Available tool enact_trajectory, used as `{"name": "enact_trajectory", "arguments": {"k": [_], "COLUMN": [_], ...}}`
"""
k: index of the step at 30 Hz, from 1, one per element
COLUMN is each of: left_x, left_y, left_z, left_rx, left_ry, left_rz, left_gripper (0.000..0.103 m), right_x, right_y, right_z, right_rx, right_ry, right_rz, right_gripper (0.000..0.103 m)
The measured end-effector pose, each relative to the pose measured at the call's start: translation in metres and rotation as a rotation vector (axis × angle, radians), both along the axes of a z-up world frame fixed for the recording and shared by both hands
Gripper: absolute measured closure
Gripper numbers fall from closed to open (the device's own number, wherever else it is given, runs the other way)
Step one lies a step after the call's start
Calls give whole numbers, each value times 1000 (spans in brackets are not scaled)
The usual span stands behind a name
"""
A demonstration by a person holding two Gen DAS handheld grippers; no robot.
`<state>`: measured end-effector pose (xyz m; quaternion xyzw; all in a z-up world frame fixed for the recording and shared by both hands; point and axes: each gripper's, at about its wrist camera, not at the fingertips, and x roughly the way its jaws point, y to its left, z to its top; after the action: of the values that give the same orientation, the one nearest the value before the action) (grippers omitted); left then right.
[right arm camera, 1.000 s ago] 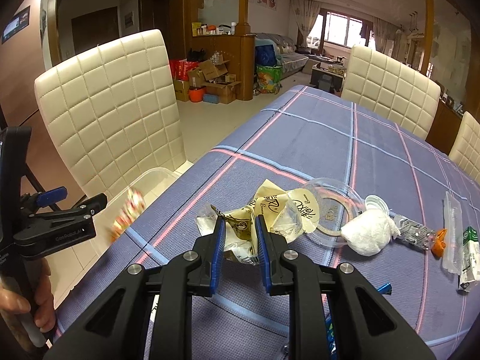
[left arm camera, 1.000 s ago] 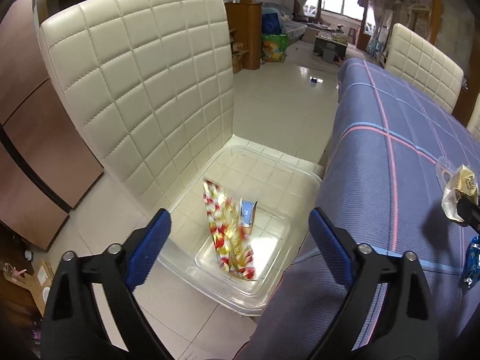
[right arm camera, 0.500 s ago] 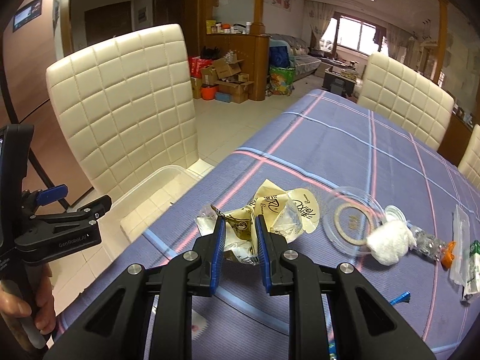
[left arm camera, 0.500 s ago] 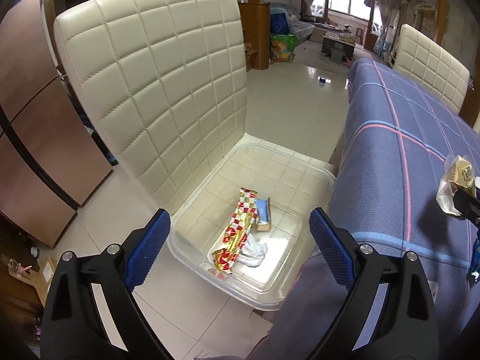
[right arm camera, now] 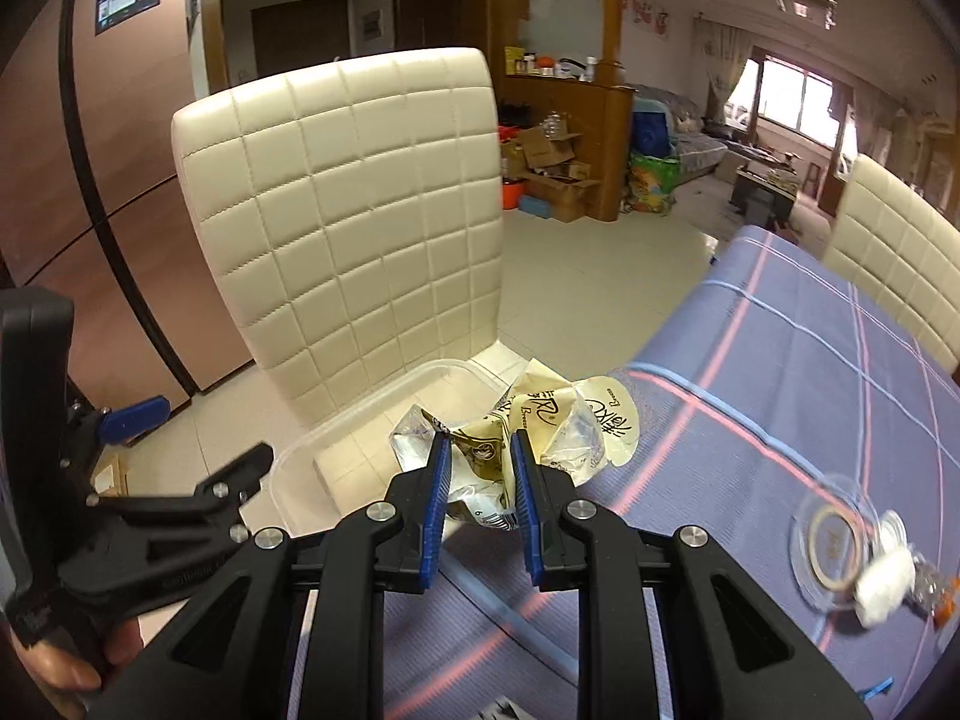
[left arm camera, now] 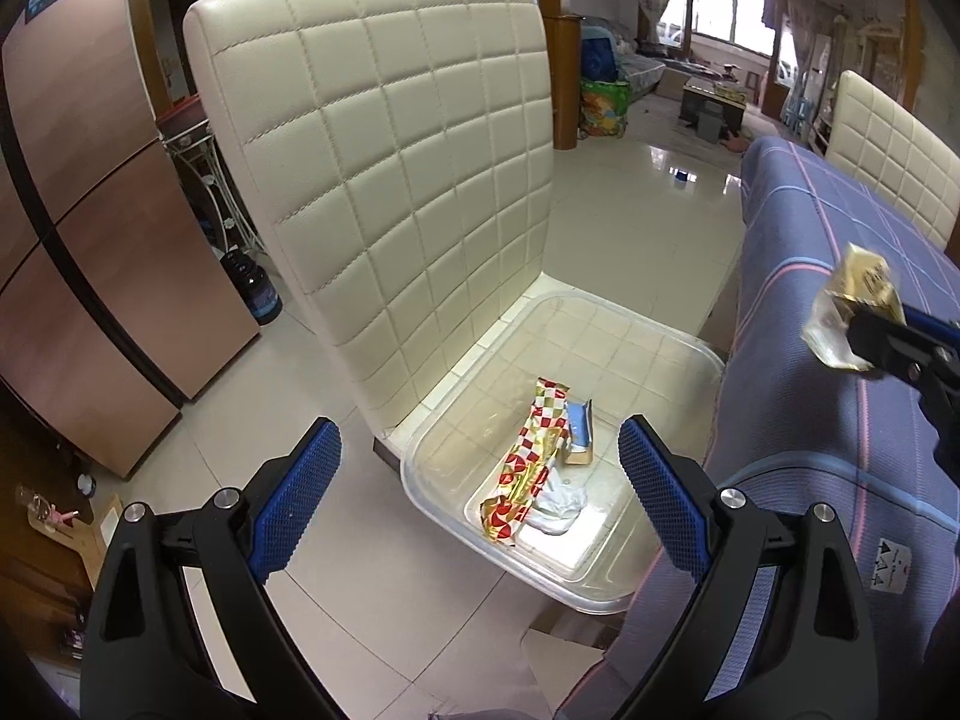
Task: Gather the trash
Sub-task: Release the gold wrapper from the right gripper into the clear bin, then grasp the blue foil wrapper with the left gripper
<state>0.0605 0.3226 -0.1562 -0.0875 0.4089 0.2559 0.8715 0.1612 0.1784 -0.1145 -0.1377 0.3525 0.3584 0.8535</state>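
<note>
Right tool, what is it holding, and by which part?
The right tool grips a crumpled cream and gold wrapper by its bunched near end; the rest fans out ahead. The left tool is open, empty.

Cream quilted chair beside the table's near edge, blue plaid tablecloth, second cream chair at the far edge, brown cabinet doors behind.

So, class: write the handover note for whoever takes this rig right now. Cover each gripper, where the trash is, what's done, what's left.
Left gripper: open, empty, above the clear bin on the chair seat.
Right gripper: shut on the crumpled yellow wrapper, at the table edge nearest the bin.
Done: checkered wrapper, small blue box and white tissue in the bin.
Left: drop the yellow wrapper in, then collect the clear lid, the white wad and the bits beside it.
</note>
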Motion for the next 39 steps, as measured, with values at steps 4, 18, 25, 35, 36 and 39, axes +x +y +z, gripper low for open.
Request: {"name": "enact_trajectory", "arguments": {"k": [4,18,25,35,36,39], "left_x": [-2,4,3,3,3,6], "left_y": [7,17,3,-37,-41,-64], "left_z": [-2,-14,-4,25,27,33], "left_rx": [-3,-49,-32,7,11,22], "left_ry": [2,8,-5,-44,-46,-53], "left_rz": [12,16,-15,-88,-96,-142], "left_gripper": [10,10,10,10,10,10], "right_x": [4,8,7,-7,-7,-11], "right_y": [9,6,-13,-73,-79,-110], "right_z": [2,5,7,25,26,29], "right_rx": [13,1,9,42,46,57], "right_ry": [10,-21,1,-23,-21,-24], "right_rz": [10,-55,-102,-197,-207,-255], "right_gripper": [77,33,33,33,33,33]}}
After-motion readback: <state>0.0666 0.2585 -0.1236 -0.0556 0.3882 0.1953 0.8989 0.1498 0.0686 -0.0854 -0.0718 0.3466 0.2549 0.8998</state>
